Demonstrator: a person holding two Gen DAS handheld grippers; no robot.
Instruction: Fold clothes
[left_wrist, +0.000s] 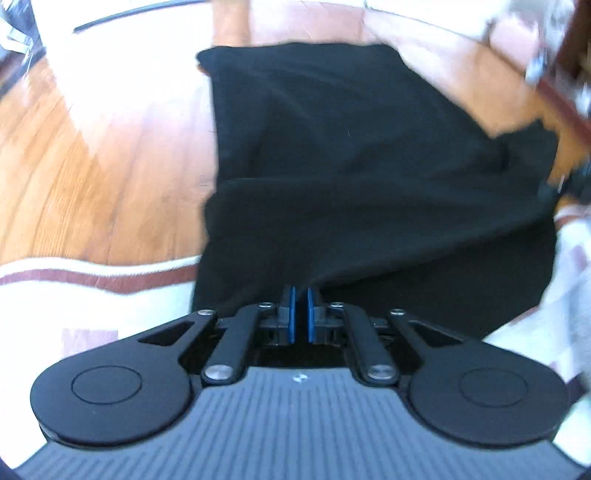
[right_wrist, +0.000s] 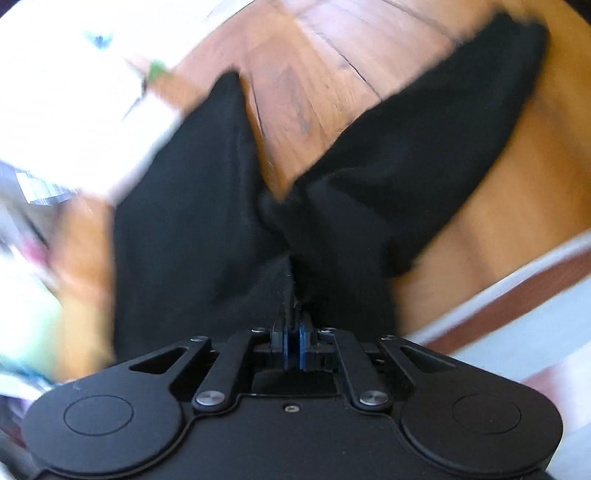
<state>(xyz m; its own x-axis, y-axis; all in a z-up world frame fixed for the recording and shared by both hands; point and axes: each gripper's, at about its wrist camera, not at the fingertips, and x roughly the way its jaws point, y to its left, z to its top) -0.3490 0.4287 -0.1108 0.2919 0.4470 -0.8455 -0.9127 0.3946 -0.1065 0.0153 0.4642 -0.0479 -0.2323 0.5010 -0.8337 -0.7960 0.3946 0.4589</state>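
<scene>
A black garment (left_wrist: 332, 166) lies spread over the wooden floor, its near edge lifted toward me. In the left wrist view my left gripper (left_wrist: 301, 295) has its blue pads (left_wrist: 291, 314) nearly together, pinching that near edge. In the right wrist view the same garment (right_wrist: 192, 206) fans out from the fingers in two dark lobes, with bare floor showing between them. The right gripper (right_wrist: 293, 325) is shut on a bunched fold of it. Both views are blurred.
The wooden floor (left_wrist: 92, 166) runs left of the garment. A white rug with a red-brown stripe (left_wrist: 92, 277) lies at the near left, and the rug (right_wrist: 517, 306) also shows at the lower right. Blurred white clutter (right_wrist: 74, 92) sits at the upper left.
</scene>
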